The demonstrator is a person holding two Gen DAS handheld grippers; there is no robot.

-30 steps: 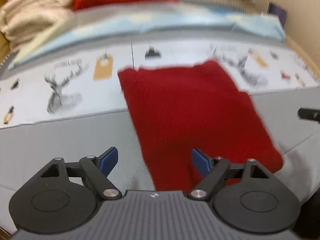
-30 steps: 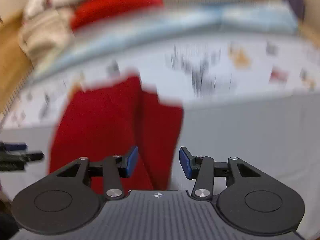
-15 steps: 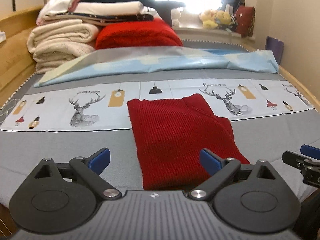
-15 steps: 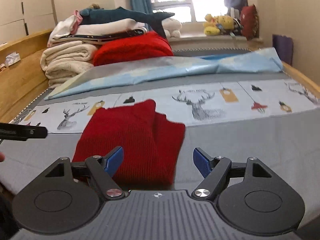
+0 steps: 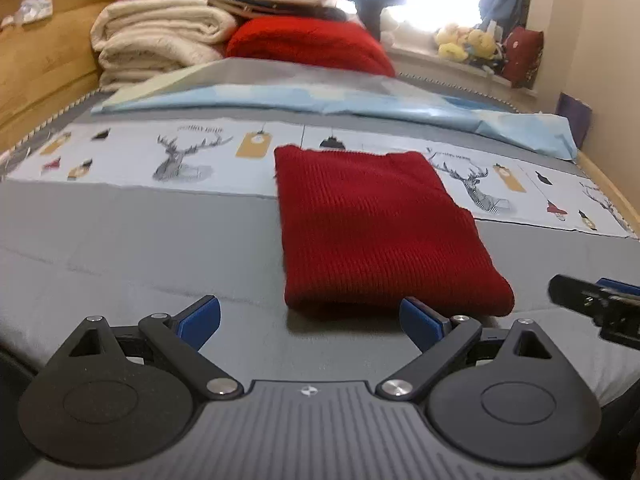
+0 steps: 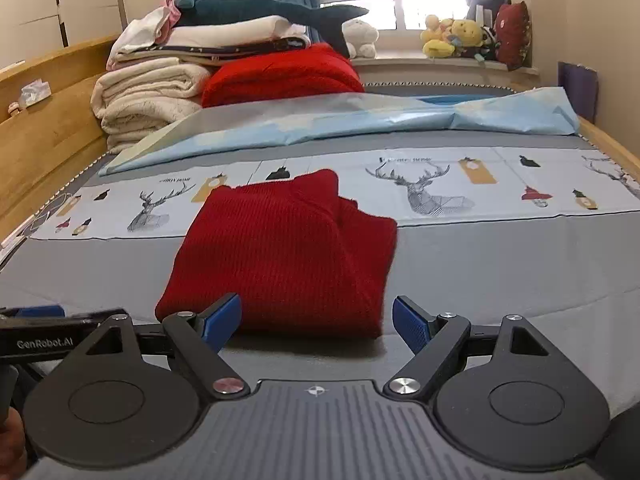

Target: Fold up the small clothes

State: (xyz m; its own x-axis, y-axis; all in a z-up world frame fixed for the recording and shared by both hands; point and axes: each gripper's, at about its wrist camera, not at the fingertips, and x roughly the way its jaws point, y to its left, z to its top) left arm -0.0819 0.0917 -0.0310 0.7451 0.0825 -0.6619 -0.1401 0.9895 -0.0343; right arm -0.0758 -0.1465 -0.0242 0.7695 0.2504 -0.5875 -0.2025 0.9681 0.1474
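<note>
A folded red knit garment [image 5: 372, 224] lies flat on the grey bed cover; it also shows in the right wrist view [image 6: 284, 256]. My left gripper [image 5: 310, 318] is open and empty, just short of the garment's near edge. My right gripper [image 6: 316, 320] is open and empty, also at the near edge of the garment. The right gripper's tip shows at the right edge of the left wrist view [image 5: 592, 300]. The left gripper's side shows at the left of the right wrist view [image 6: 52, 336].
A deer-print sheet [image 6: 440, 188] and a light blue sheet [image 6: 360, 120] lie behind the garment. Stacked cream blankets [image 6: 148, 96], a red blanket [image 6: 280, 76] and a shark plush [image 6: 272, 10] are piled at the back left. A wooden bed frame [image 6: 44, 112] runs along the left.
Both grippers have pulled back and dropped lower towards the near edge of the bed. Both have opened wider. The red garment lies still, folded.
</note>
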